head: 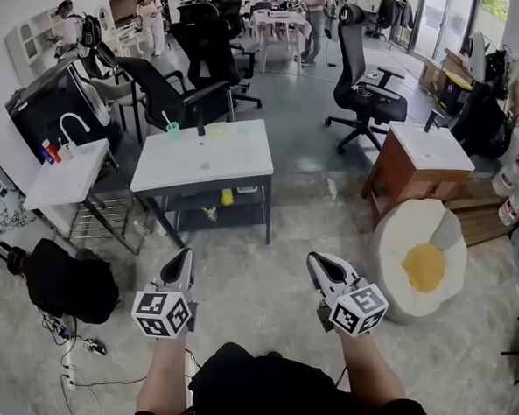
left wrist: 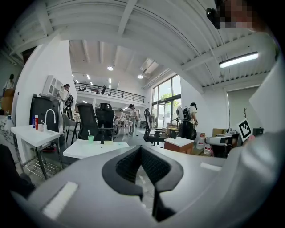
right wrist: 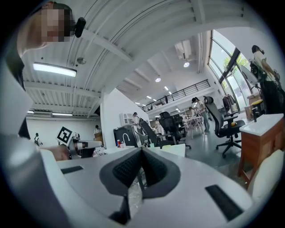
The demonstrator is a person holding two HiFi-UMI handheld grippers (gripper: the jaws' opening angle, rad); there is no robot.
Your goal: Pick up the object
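A white sink-top table (head: pixel 201 161) stands a few steps ahead of me. On its far edge are a small green cup (head: pixel 172 129) with a stick in it, a black tap (head: pixel 200 125) and a pale yellow item (head: pixel 217 129). A yellow object (head: pixel 228 196) lies on the shelf below. My left gripper (head: pixel 180 260) and right gripper (head: pixel 317 263) hang low over the concrete floor, well short of the table, both shut with nothing between the jaws. In the left gripper view the jaws (left wrist: pixel 141 149) meet below the table (left wrist: pixel 95 148) and cup (left wrist: pixel 90 138). The right gripper view shows its jaws (right wrist: pixel 141 151) touching.
A second white sink stand (head: pixel 62 179) is at the left, with a black bag (head: pixel 66 282) and cables (head: pixel 71 350) on the floor beside it. At the right stand a wooden cabinet (head: pixel 423 164) and an egg-shaped cushion (head: pixel 421 260). Office chairs (head: pixel 366 86) and people are farther back.
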